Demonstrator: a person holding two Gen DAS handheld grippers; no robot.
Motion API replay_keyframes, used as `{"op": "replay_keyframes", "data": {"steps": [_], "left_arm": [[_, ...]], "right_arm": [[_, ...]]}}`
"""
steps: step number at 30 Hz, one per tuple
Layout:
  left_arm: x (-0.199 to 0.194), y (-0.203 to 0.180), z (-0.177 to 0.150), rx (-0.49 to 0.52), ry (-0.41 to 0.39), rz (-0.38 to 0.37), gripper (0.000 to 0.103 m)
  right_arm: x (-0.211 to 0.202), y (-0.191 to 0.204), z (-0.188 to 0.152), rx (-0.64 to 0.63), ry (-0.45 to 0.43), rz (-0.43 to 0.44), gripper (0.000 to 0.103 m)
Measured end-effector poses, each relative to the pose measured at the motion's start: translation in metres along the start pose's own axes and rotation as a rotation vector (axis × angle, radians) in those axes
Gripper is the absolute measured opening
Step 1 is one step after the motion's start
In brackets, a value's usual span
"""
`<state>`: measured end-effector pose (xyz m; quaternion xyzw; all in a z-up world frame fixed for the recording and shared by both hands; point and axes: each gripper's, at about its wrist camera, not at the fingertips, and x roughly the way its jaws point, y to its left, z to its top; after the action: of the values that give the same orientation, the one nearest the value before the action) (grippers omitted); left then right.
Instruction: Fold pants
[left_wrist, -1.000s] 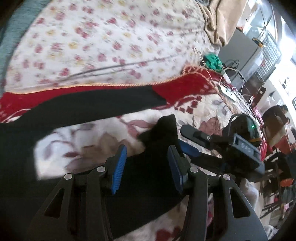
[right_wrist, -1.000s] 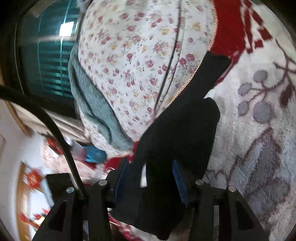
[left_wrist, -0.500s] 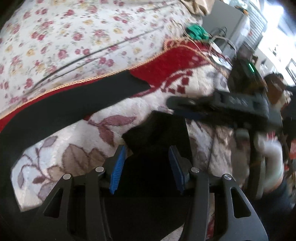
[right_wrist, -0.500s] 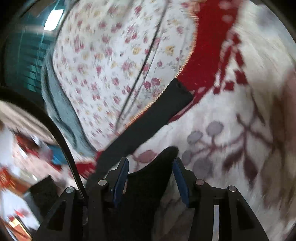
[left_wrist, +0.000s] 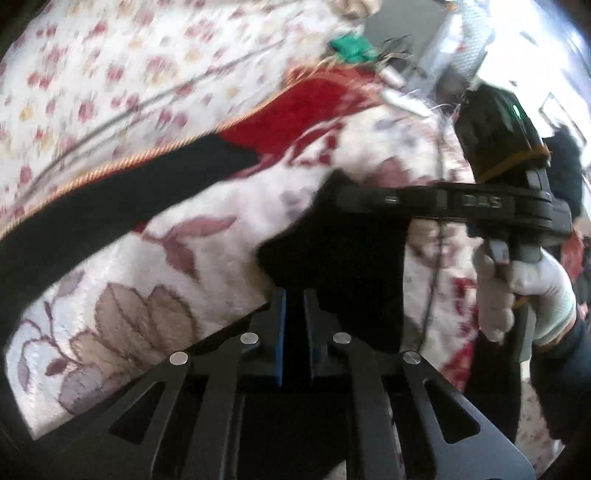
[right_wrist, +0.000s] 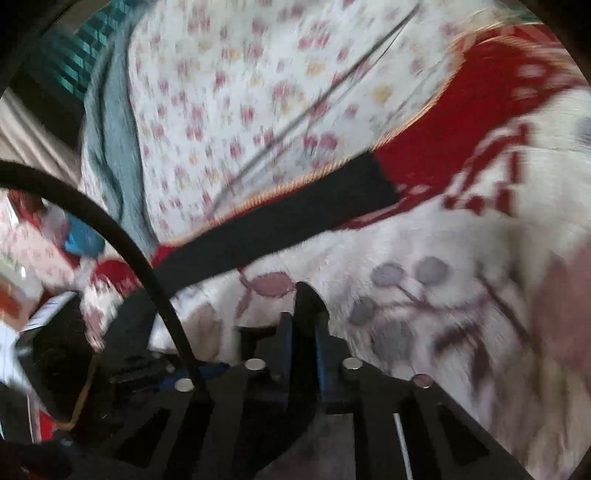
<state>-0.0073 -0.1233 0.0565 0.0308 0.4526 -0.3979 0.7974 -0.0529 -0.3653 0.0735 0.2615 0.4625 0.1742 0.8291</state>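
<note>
Left claw: your left claw (left_wrist: 294, 314) has its blue-padded fingers (left_wrist: 279, 314) drawn narrow and pinched on a fold of the black pants (left_wrist: 332, 266); the dark cloth runs between the pads and down under the claw body.

Right claw: your right claw (right_wrist: 303, 332) is likewise narrowed onto black cloth, a small tip of the pants (right_wrist: 306, 295) poking up past the fingertips.

Pants: black, lying on the patterned blanket (left_wrist: 147, 295). One leg (left_wrist: 110, 195) stretches flat along the blanket's orange corded edge, its cuff ending against the red border (left_wrist: 295, 107). The other leg end is the raised part held by both claws. In the right wrist view the flat leg (right_wrist: 295, 214) shows as a dark band above the claw, apart from the pinched tip.

Right claw seen from the left: it reaches in from the right side (left_wrist: 443, 201), its tip over the raised cloth, with your white-gloved hand (left_wrist: 524, 291) on the handle.

Surroundings: a floral sheet (left_wrist: 129, 74) lies beyond the corded edge; a green object (left_wrist: 351, 48) sits near the blanket's far corner. A black cable (right_wrist: 122, 236) arcs across the right wrist view.

Sharpness: both views are motion-blurred, so fine detail of the grip is soft.
</note>
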Motion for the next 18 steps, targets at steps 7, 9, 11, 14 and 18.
{"op": "replay_keyframes", "data": {"steps": [7, 9, 11, 14, 18], "left_arm": [[-0.028, -0.021, 0.001, 0.057, -0.086, 0.000, 0.007], [-0.027, -0.015, 0.002, 0.005, -0.076, 0.004, 0.007], [-0.026, -0.006, 0.000, -0.056, -0.066, 0.025, 0.007], [-0.031, -0.001, -0.003, -0.077, -0.062, 0.060, 0.007], [-0.033, -0.009, -0.009, -0.030, -0.032, 0.043, 0.008]], "right_arm": [[-0.119, 0.007, -0.050, 0.184, -0.230, -0.133, 0.006], [-0.116, 0.010, -0.038, 0.177, -0.237, -0.189, 0.006], [-0.093, 0.009, -0.019, 0.167, -0.222, -0.169, 0.006], [-0.059, 0.001, -0.004, 0.205, -0.144, -0.157, 0.008], [-0.064, -0.011, -0.030, 0.189, -0.143, -0.115, 0.028]]}}
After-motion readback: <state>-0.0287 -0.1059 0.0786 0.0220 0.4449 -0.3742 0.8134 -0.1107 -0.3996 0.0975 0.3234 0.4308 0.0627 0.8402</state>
